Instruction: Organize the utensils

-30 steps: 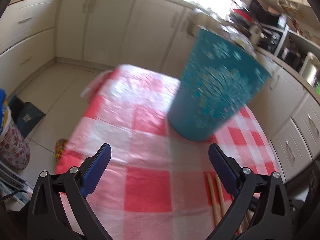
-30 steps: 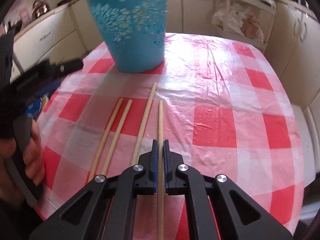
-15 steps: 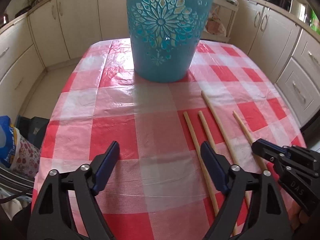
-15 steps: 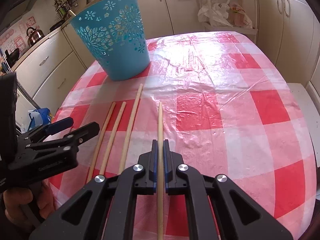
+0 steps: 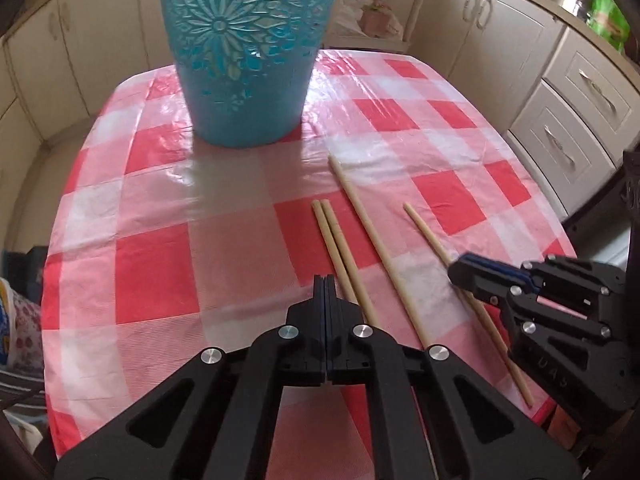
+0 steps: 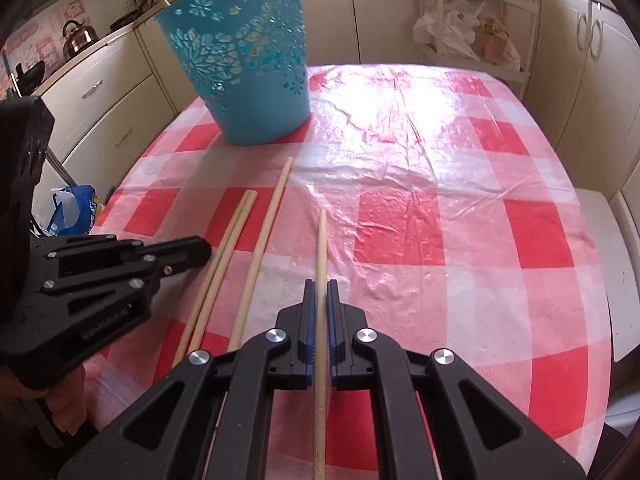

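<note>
A blue cut-out basket (image 5: 244, 60) (image 6: 248, 60) stands upright at the far side of the checked tablecloth (image 5: 160, 272). Several wooden sticks lie on the cloth in front of it: a touching pair (image 5: 336, 240) (image 6: 236, 228), a longer one (image 5: 368, 228) (image 6: 268, 224), and a single one (image 5: 428, 232) (image 6: 321, 240). My right gripper (image 6: 321, 292) (image 5: 460, 270) is shut on the single stick low over the cloth. My left gripper (image 5: 325, 280) (image 6: 200, 250) is closing until its jaws meet, with nothing between them. Its tips are just left of the pair.
Cream cabinets and drawers (image 5: 580, 120) ring the table. A shelf rack with plastic bags (image 6: 460, 32) stands behind it, and a kettle (image 6: 78, 36) sits on the left counter. A blue bag (image 6: 72, 208) lies on the floor left of the table. A hand (image 6: 60, 412) holds the left gripper.
The left gripper went from wide open to jaws together, and it swung toward the sticks and basket. The right gripper kept its hold on the single stick and stayed put.
</note>
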Available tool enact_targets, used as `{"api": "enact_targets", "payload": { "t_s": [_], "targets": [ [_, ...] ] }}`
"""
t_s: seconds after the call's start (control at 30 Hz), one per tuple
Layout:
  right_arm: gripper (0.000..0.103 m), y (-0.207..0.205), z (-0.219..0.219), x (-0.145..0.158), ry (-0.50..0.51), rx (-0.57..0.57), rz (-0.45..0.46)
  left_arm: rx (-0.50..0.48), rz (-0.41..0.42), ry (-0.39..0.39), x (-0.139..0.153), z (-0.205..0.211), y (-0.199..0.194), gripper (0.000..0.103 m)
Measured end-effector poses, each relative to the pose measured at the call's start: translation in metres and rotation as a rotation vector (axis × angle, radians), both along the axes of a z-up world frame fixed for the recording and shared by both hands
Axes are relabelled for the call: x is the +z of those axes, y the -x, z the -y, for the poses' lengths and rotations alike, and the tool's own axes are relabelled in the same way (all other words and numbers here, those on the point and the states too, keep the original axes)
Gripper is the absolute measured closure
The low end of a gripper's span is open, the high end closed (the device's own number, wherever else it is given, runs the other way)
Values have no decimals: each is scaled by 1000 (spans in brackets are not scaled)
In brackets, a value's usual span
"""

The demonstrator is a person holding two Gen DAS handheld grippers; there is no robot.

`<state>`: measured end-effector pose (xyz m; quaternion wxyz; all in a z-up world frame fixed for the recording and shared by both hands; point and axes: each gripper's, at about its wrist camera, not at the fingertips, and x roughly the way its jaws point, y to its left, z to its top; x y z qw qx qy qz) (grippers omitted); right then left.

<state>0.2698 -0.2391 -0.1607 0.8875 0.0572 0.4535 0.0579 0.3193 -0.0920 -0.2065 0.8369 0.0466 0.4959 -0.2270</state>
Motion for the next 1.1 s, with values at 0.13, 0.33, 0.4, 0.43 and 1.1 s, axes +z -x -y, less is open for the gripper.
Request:
{"api": "enact_targets", "payload": {
  "t_s": [0.13,0.33,0.4,0.43,1.1],
  "targets": [
    [96,-1,-9,0,81,48,-4,11,-21,1,-1,2,-8,99],
    [96,1,-6,-1,55,45,2,46,-39,69,5,-4,-8,65],
    [96,2,-5,-1,51,43,7,47,-37,75,5,-5,-7,65],
    [96,2,-4,-1,49,43,8,47,-34,71,4,-4,-7,65],
    [95,2,-15,-1,129,74,21,9,4,-5,4,9,-6,86]
  ]
}}
